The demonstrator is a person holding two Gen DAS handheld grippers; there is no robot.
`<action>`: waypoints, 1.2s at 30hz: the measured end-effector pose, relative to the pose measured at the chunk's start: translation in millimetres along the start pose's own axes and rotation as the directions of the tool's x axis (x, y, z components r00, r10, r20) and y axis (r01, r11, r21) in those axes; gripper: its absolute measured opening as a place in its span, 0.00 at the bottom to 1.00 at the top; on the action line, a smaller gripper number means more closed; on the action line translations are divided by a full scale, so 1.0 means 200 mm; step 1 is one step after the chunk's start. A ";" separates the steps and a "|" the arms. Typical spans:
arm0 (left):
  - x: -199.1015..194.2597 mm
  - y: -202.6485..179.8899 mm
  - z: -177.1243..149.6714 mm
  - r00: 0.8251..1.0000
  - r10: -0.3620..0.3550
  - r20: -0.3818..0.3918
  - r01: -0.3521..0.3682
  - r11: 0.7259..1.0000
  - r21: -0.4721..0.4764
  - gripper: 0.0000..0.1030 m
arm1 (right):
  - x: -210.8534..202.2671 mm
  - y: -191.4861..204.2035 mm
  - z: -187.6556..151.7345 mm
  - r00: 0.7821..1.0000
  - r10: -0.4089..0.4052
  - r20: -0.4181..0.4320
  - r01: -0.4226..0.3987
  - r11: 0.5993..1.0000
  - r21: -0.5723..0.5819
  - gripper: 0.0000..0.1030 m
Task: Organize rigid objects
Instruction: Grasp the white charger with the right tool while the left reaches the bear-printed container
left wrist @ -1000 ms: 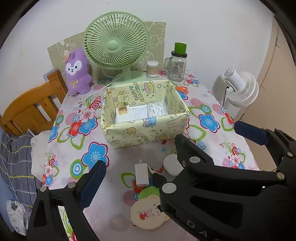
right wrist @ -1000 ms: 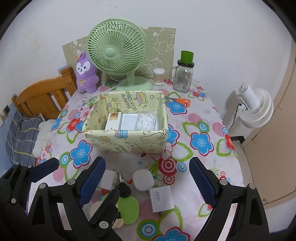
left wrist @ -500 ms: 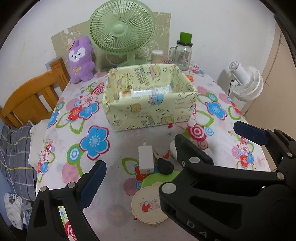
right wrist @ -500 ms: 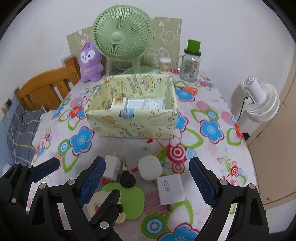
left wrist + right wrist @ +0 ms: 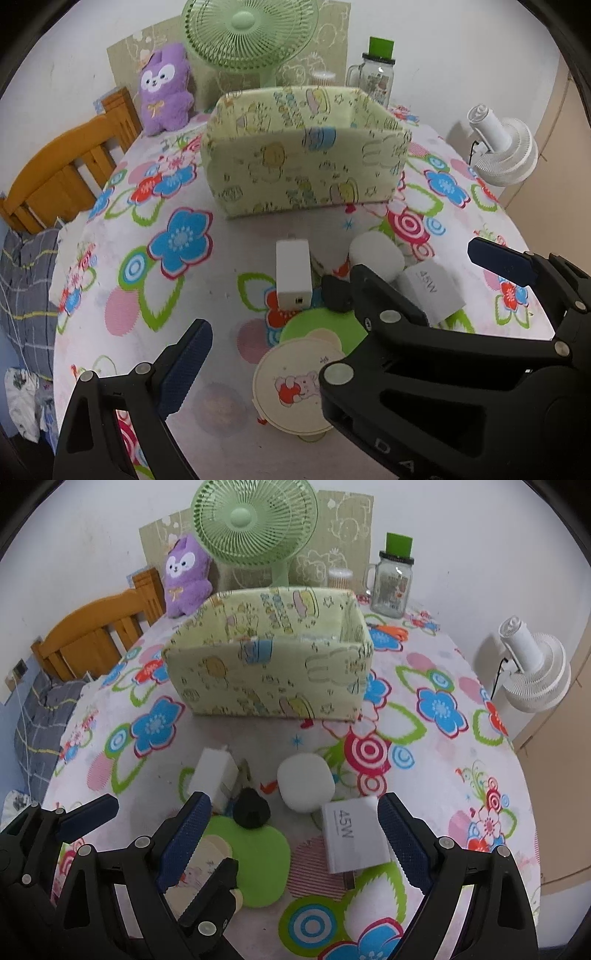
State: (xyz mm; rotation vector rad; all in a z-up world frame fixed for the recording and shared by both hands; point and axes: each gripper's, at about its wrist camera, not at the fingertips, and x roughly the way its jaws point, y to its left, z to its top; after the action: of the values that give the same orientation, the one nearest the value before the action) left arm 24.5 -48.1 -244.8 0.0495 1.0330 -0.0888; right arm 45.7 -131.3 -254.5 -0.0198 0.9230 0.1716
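Note:
Several small things lie on the flowered tablecloth in front of a yellow fabric box (image 5: 266, 675) (image 5: 306, 166): a white charger (image 5: 214, 775) (image 5: 293, 271), a black key-like piece (image 5: 252, 808), a white round puck (image 5: 306, 782) (image 5: 376, 254), a white "45W" adapter (image 5: 352, 834) (image 5: 432, 291), a green disc (image 5: 258, 860) and a cream bear lid (image 5: 295, 384). My right gripper (image 5: 293, 801) hangs open above them, with the adapter just inside its right pad. Beside it on the left, my left gripper (image 5: 295, 332) is open over the lid. The right gripper's body hides the left gripper's right finger.
Behind the box stand a green desk fan (image 5: 255, 520), a purple plush (image 5: 186, 574), a swab pot and a glass jar with a green lid (image 5: 393, 579). Orange scissors (image 5: 391, 629) lie near the jar. A wooden chair (image 5: 66, 170) is left of the table and a white fan (image 5: 532, 668) right.
Both grippers have come down toward the table, so the small objects and the box look bigger and nearer. Both pairs of jaws stay as wide as before. Nothing on the table has moved.

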 end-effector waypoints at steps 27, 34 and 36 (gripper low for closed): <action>0.20 -0.01 -0.17 0.996 -0.045 -0.081 0.038 0.995 -0.089 0.84 | 0.14 -0.04 -0.18 0.997 -0.069 -0.037 0.071 0.997 0.041 0.91; 0.20 -0.01 -0.14 0.996 0.001 -0.089 -0.011 0.993 -0.117 0.82 | 0.16 -0.06 -0.15 0.997 -0.061 -0.044 0.063 0.997 0.053 0.91; 0.20 -0.02 -0.12 0.997 0.025 -0.079 -0.033 0.995 -0.093 0.82 | 0.16 -0.07 -0.15 0.997 -0.067 -0.047 0.070 0.996 0.050 0.91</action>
State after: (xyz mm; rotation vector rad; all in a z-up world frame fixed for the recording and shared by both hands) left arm 23.5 -53.0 -292.3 -0.0178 1.1126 -0.0116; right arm 43.9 -142.7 -298.8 -0.0078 0.9705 0.0840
